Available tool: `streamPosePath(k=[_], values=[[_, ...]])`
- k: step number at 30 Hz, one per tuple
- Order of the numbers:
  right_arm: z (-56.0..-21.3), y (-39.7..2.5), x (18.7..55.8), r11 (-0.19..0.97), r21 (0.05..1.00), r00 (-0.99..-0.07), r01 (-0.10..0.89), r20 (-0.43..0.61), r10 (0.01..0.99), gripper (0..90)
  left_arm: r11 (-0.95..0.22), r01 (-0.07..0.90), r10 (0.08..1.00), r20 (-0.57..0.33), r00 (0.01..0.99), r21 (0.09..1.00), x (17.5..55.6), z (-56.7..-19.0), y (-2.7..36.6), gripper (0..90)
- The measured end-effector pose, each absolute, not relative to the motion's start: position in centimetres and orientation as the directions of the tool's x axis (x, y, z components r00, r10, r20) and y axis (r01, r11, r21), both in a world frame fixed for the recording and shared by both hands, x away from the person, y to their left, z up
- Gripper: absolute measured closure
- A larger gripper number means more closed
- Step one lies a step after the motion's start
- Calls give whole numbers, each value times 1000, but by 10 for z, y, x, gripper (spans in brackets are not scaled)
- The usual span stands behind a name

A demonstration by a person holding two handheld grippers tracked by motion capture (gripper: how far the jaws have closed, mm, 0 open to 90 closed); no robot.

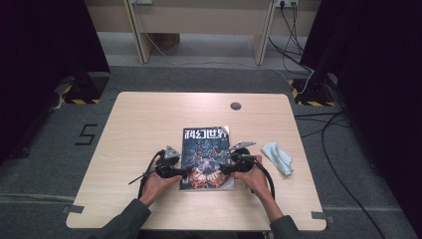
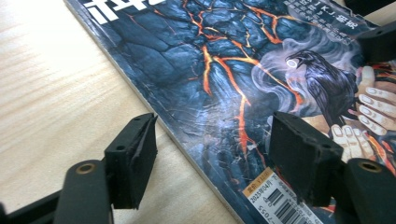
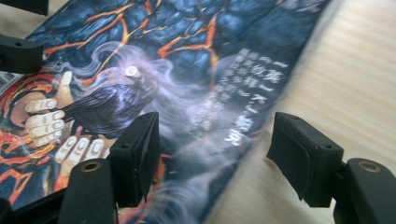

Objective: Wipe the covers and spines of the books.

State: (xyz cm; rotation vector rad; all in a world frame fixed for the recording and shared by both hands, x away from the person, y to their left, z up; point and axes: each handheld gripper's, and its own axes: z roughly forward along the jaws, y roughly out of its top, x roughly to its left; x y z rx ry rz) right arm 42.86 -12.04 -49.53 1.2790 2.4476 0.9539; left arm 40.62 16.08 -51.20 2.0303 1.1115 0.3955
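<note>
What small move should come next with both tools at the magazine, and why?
Probably lower the right tool and close it on the magazine at its free edge. Both tools are open; each straddles one side edge, the left tool the spine side, and neither grips.

The high view is evenly but dimly lit from above, and its dark side curtains are lost in near-black. The table (image 1: 149,124) is rendered pale, with only soft, short shadows cast. In the left gripper view, sharp detail is kept on the magazine (image 2: 224,70) ahead of the jaws, with faint sheen on its cover. In the right gripper view, the magazine edge between the jaws is smeared by blur, and glare is seen on the cover.
</note>
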Motion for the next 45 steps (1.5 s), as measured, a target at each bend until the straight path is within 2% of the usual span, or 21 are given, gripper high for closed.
streamPosePath(k=[3, 8, 11, 15, 17, 23, 27, 34, 41, 45], values=[[-487, -133, 427, 384, 653, -582, 652, 108, 806, 343, -287, 583, 820, -120, 560, 760, 405, -509, 167, 295], [-471, -165, 428, 362, 679, -530, 639, 48, 847, 375, -277, 578, 807, -141, 573, 767, 394, -504, 172, 281], [-465, -187, 430, 353, 685, -483, 637, -3, 876, 408, -284, 577, 791, -153, 592, 766, 384, -502, 174, 274], [-460, -217, 433, 301, 692, -404, 656, -14, 915, 443, -283, 578, 777, -170, 606, 765, 369, -500, 179, 257], [-458, -230, 435, 279, 690, -353, 668, -36, 935, 470, -281, 584, 778, -176, 603, 761, 363, -501, 183, 254], [-469, -255, 438, 261, 645, -297, 718, -55, 953, 553, -299, 613, 778, -186, 601, 731, 349, -508, 195, 245], [-480, -258, 440, 277, 612, -309, 740, -57, 949, 626, -314, 618, 770, -187, 610, 721, 341, -508, 199, 237], [-489, -236, 449, 326, 596, -382, 734, -35, 923, 668, -344, 614, 760, -173, 627, 711, 329, -509, 202, 220], [-491, -211, 462, 331, 608, -405, 722, -17, 914, 642, -363, 612, 760, -158, 631, 703, 326, -510, 204, 212], [-487, -206, 460, 333, 622, -405, 709, -27, 914, 585, -362, 615, 765, -154, 625, 700, 326, -512, 205, 197]])
